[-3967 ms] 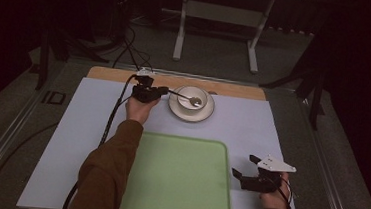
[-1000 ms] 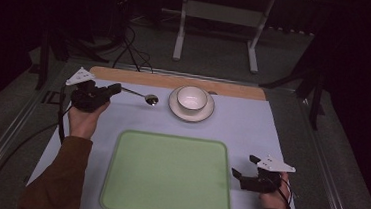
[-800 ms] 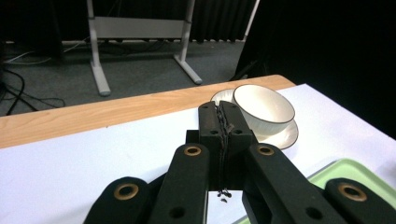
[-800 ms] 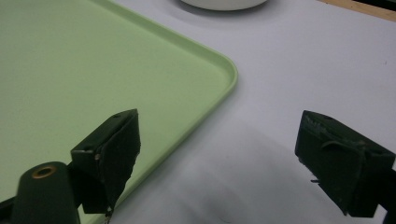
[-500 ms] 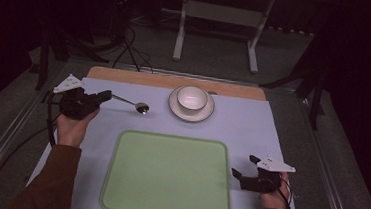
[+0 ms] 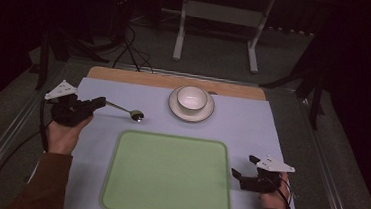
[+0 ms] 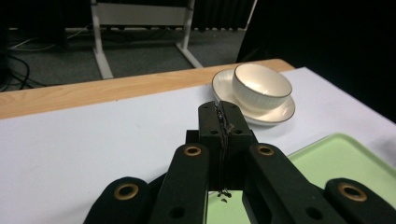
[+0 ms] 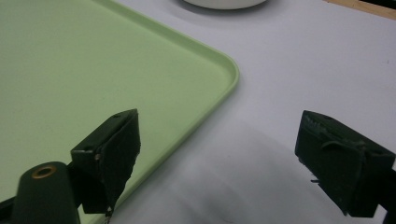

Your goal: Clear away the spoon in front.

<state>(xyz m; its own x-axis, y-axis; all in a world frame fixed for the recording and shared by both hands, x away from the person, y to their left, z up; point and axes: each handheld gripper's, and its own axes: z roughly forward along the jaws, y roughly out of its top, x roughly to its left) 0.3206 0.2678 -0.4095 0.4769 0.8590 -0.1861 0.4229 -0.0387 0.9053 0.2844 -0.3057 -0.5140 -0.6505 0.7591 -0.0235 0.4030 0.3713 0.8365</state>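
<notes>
My left gripper [image 6: 95, 103], jaws clamped on a spoon [image 6: 125, 111] by its handle end, holds it over the bench [image 6: 252, 125] w/ the bowl end pointing right, toward the cup [image 6: 192, 98] on its saucer [image 6: 175, 106]. The green tray [image 6: 168, 176] lies just below-right of the spoon. My right gripper [image 6: 243, 168], jaws wide and empty, rests at the tray's near-right corner, well apart.
</notes>
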